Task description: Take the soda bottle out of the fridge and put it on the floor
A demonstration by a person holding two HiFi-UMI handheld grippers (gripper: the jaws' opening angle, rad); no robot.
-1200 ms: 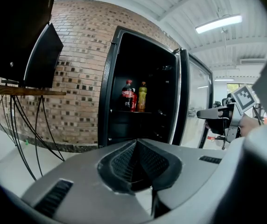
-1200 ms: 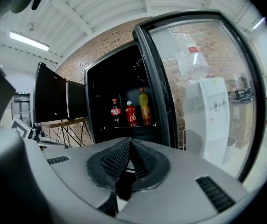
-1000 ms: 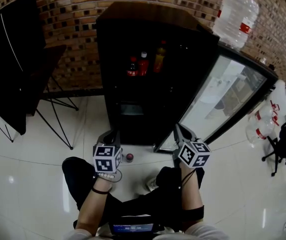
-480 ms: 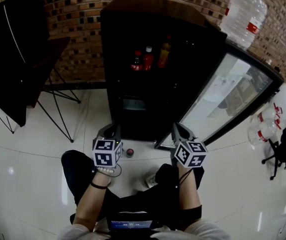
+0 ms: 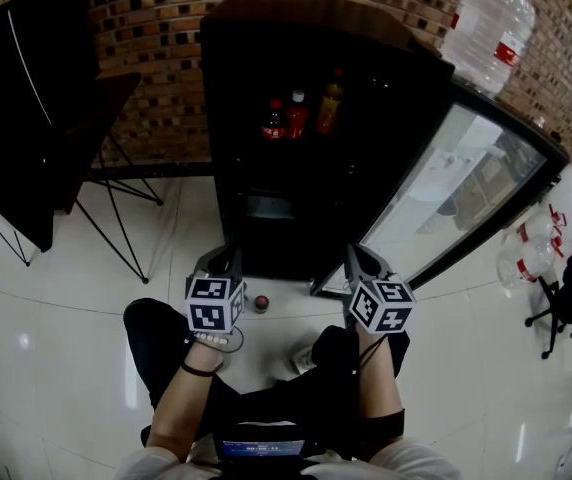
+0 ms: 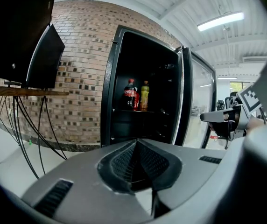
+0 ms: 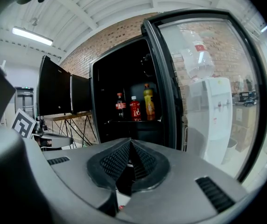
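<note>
The black fridge (image 5: 306, 58) stands with its glass door (image 5: 446, 198) swung to the right. On its shelf stand a dark cola bottle (image 5: 273, 120), a red bottle (image 5: 296, 115) and an orange-yellow bottle (image 5: 330, 106). The cola bottle (image 6: 130, 93) also shows in the left gripper view and in the right gripper view (image 7: 120, 106). My left gripper (image 5: 228, 258) and right gripper (image 5: 358, 258) hover side by side low in front of the fridge, well short of the shelf. Both are shut and hold nothing (image 6: 136, 143) (image 7: 129, 141). A small red-topped round thing (image 5: 261, 303) sits on the floor between them.
A black panel on thin-legged stands (image 5: 26, 118) is at the left against the brick wall. A water dispenser with a big jug (image 5: 486, 23) stands behind the open door. Plastic bottles (image 5: 526, 253) lie on the floor at the right. The person's legs and shoe (image 5: 306, 360) are below.
The head view has shifted slightly, so the fridge sits a little higher and to the right in the picture. Both grippers keep their place before the fridge and stay shut.
</note>
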